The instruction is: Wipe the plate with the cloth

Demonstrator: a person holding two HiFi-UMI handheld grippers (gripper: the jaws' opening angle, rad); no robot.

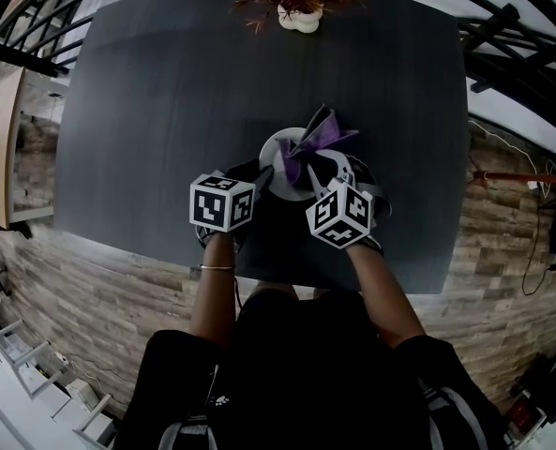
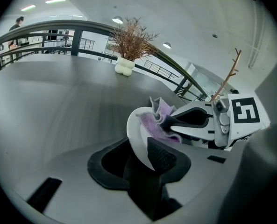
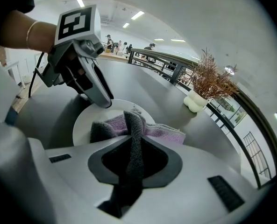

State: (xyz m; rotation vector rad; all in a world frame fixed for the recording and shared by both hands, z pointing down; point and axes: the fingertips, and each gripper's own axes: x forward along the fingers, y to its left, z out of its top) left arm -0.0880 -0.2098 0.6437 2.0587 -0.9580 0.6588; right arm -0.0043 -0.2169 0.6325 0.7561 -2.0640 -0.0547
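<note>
Pressing pinched cloth (image 1: 313, 138) onto the clamped plate (image 1: 270, 164).

The plate (image 1: 270, 164) lies largely hidden, perhaps half, beneath the cloth (image 1: 308, 142).

Round white plate (image 1: 272, 156), a purple-and-grey cloth (image 1: 311, 140) bunched up across its face

A dark table (image 1: 165, 111) stands on brick-patterned floor (image 1: 118, 289) (black railing (image 2: 49, 26) behind).
</note>
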